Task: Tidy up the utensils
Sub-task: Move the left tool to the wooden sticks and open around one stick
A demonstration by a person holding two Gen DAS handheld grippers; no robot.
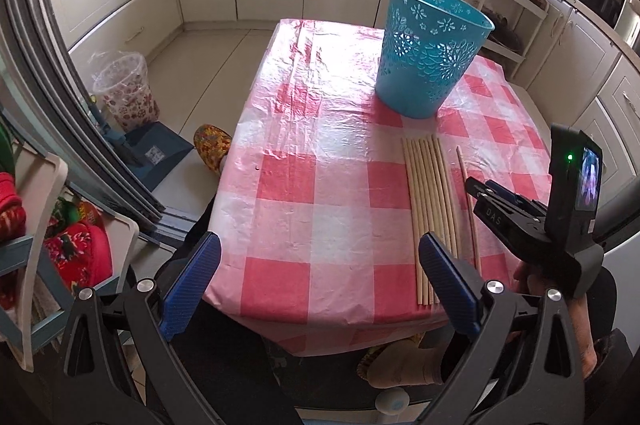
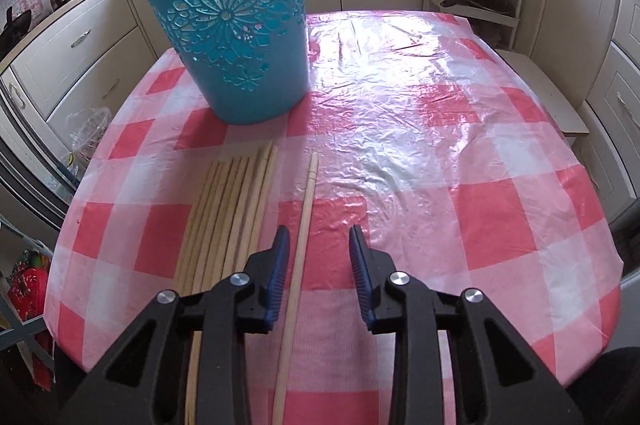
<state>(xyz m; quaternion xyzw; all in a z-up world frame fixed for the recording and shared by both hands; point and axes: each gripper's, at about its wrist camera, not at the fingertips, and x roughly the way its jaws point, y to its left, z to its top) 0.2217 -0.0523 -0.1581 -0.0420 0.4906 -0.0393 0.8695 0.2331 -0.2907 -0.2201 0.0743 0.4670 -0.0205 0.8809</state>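
**Right tool straddled a lone chopstick beside the row**

The worktop (image 2: pixel 500 225) wore a glossy red-and-white checked plastic cloth. On it stood a turquoise plastic basket with cut-out flower patterns (image 2: pixel 236 25), upright, with its open mouth up. Just in front of the basket lay a row of pale wooden chopsticks (image 2: pixel 228 209), side by side and touching, their tips pointing towards the basket and their near ends reaching the worktop's near edge.

One single pale wooden chopstick (image 2: pixel 306 201) lay apart from that row, a little to its right and roughly parallel with it. The right tool (image 2: pixel 318 257) hung low over this stick, angled downward, its blue-padded fingers (image 2: pixel 280 265) set on either side of the shaft. The jaws stood at a narrow gap, with space showing between each pad and the wood, so the stick was bracketed but not gripped. From the left wrist view the same tool (image 1: pixel 486 191) appeared black, with a small lit screen on its body, its tip at the lone chopstick (image 1: pixel 464 169).

The left tool (image 1: pixel 320 273) was spread wide and held nothing, hovering at the near edge of the worktop (image 1: pixel 288 185), its right finger (image 1: pixel 448 285) over the near ends of the row (image 1: pixel 430 209). The basket (image 1: pixel 430 53) stood well beyond it.
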